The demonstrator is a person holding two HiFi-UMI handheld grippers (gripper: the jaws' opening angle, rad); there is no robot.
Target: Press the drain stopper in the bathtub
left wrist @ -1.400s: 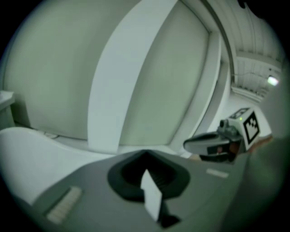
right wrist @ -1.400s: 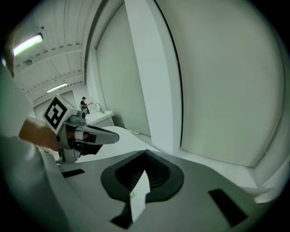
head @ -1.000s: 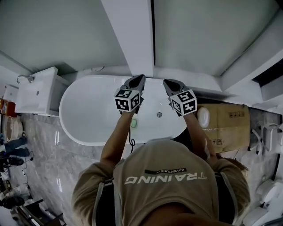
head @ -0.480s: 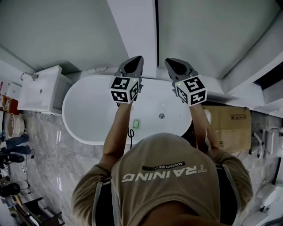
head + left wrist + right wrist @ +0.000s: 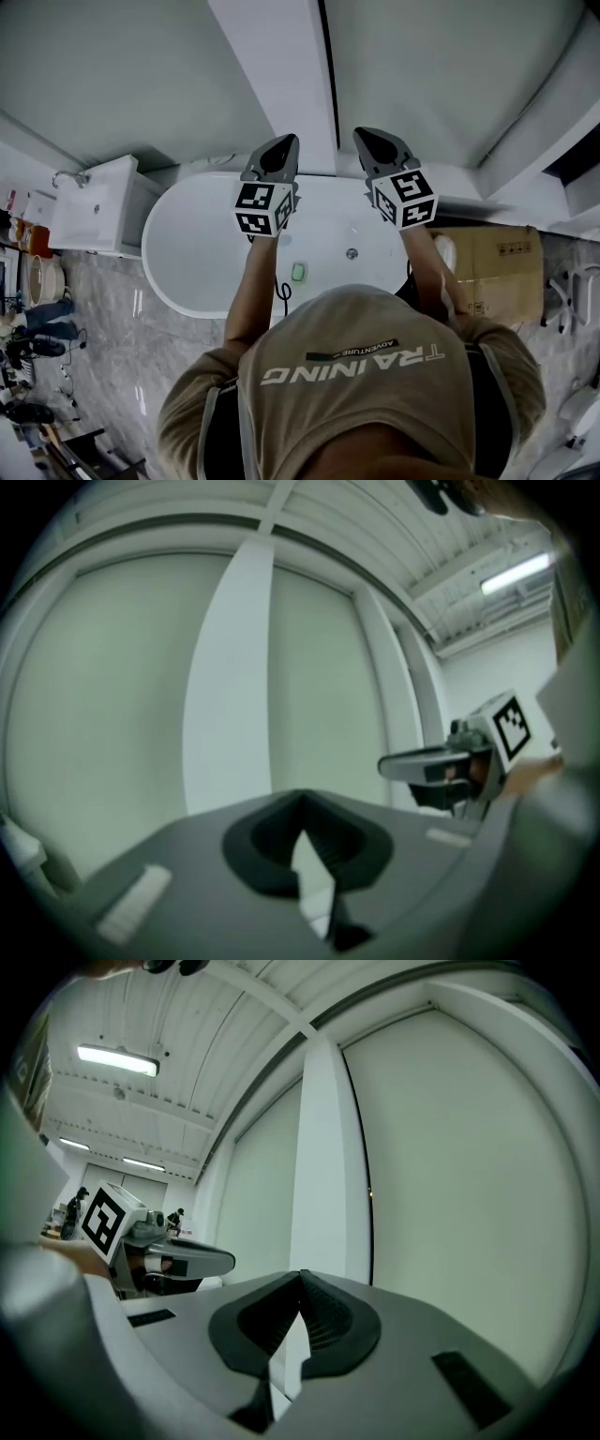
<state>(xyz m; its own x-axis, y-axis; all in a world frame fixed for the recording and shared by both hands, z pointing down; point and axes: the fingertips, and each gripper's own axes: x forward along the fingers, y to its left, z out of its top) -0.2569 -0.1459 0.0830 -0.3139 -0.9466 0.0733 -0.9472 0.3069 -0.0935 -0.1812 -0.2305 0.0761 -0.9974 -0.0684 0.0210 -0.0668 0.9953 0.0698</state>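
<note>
Both my left gripper (image 5: 281,145) and right gripper (image 5: 367,139) are pinched shut on nothing, aimed at the wall. The drain stopper (image 5: 352,253) sits in the bathtub (image 5: 187,244), mid-frame, below the right one and nearer to it.

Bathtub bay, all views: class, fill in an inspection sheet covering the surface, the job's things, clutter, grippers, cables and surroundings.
Surface: white bathtub, inside dry-looking and mostly bare.
Job's things: drain stopper in the tub floor, no gripper touching it.
Clutter: small green item at the tub's near side, exact seat unclear; cardboard box by the tub's right end.
Grippers: left gripper and right gripper both shut and empty, held above the tub, pointing at the wall.
Cables: black cable just below the green item.
Surroundings: white basin by the tub's left end; marble floor.
</note>
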